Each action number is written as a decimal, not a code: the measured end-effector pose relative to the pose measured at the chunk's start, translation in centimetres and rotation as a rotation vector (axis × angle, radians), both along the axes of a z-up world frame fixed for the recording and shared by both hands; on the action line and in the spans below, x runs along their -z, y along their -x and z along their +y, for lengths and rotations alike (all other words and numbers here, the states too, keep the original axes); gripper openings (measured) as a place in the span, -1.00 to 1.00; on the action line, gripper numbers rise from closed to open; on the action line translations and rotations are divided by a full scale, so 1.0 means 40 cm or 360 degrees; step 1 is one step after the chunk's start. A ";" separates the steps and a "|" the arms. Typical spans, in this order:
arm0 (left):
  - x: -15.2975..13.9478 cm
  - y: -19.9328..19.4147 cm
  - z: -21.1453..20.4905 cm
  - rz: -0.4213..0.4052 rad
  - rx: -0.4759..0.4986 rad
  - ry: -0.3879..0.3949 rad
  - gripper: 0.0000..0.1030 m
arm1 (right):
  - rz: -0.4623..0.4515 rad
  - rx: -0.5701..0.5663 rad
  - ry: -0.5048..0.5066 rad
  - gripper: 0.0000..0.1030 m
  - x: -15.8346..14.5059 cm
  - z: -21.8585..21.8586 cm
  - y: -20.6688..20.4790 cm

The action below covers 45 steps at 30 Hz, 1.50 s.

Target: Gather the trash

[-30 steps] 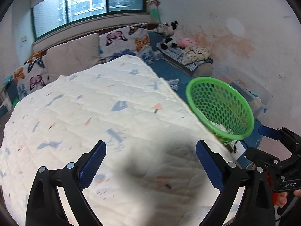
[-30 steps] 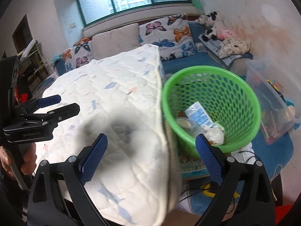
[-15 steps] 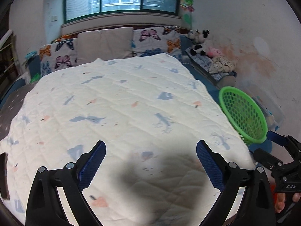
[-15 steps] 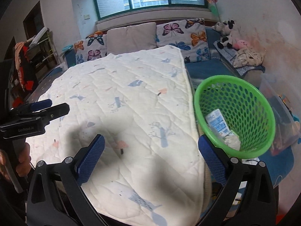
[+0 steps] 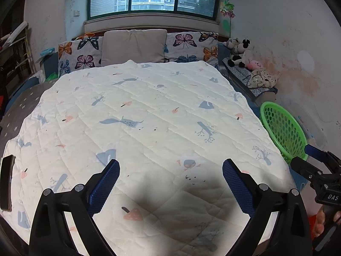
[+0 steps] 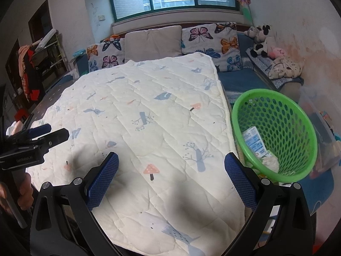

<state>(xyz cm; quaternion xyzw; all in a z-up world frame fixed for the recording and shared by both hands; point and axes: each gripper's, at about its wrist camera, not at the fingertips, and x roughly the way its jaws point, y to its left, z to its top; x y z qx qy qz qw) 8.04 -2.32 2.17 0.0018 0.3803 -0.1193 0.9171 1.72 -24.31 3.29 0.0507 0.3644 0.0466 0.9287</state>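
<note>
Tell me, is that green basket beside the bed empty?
No. The green basket holds a blue-and-white carton and crumpled white paper at its bottom.

I see a bed covered by a white quilted blanket (image 5: 149,117) printed with blue trees, foxes and pink mushrooms; it fills the middle of both views. At twelve o'clock a plain beige cushion (image 5: 133,47) leans against the head, flanked by two butterfly-print pillows (image 5: 80,53). At nine o'clock in the left wrist view a dark flat phone-like slab (image 5: 6,183) lies on the blanket's edge. A grey star-patterned sheet (image 5: 19,111) shows beyond the blanket at ten o'clock.
</note>
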 end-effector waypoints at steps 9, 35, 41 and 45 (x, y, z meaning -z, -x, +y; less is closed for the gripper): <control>0.005 0.015 0.008 0.0002 -0.0016 -0.0012 0.82 | -0.0002 0.0001 -0.0008 0.91 0.000 0.006 0.000; -0.011 0.055 0.026 -0.0109 -0.0107 -0.0050 0.82 | -0.0039 -0.0050 -0.0024 0.91 -0.004 0.024 0.013; -0.009 0.063 0.037 -0.0116 -0.0124 -0.0023 0.82 | -0.0043 -0.0049 -0.0024 0.91 -0.005 0.027 0.016; -0.009 0.069 0.041 -0.0123 -0.0128 -0.0013 0.82 | -0.0042 -0.0047 -0.0022 0.91 -0.003 0.028 0.019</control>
